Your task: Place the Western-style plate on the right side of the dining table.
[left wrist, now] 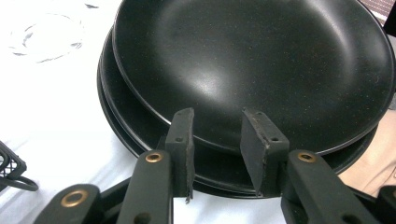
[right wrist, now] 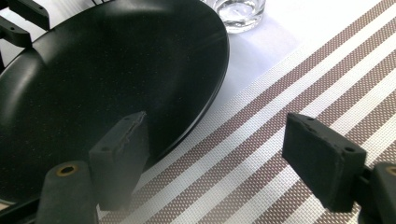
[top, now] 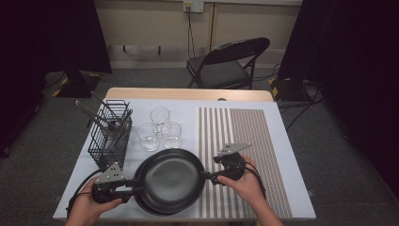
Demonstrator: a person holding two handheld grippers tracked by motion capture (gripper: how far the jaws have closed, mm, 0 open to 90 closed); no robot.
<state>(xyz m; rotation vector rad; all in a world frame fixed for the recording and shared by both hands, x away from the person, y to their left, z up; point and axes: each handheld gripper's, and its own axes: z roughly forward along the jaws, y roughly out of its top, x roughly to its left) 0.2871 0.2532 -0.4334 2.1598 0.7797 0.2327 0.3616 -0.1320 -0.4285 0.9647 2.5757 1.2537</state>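
Currently the top black plate (top: 170, 179) is sitting tilted on the stack of plates (left wrist: 140, 140) at the table's (top: 301, 188) near edge, its right rim over the striped placemat (top: 244, 141). Risk: the glossy rim is looking slippery, so it could be sliding off the pads (left wrist: 184, 140), dropping back on the stack or skidding toward the three glasses (top: 160, 128). The left gripper (top: 134, 190) is coming in level at the left rim, jaws part open, straddling the rim; pad contact is unclear. The right gripper (top: 208, 178) is lying level at the right rim, jaws wide, holding nothing. Both hands are resting low near the table edge.
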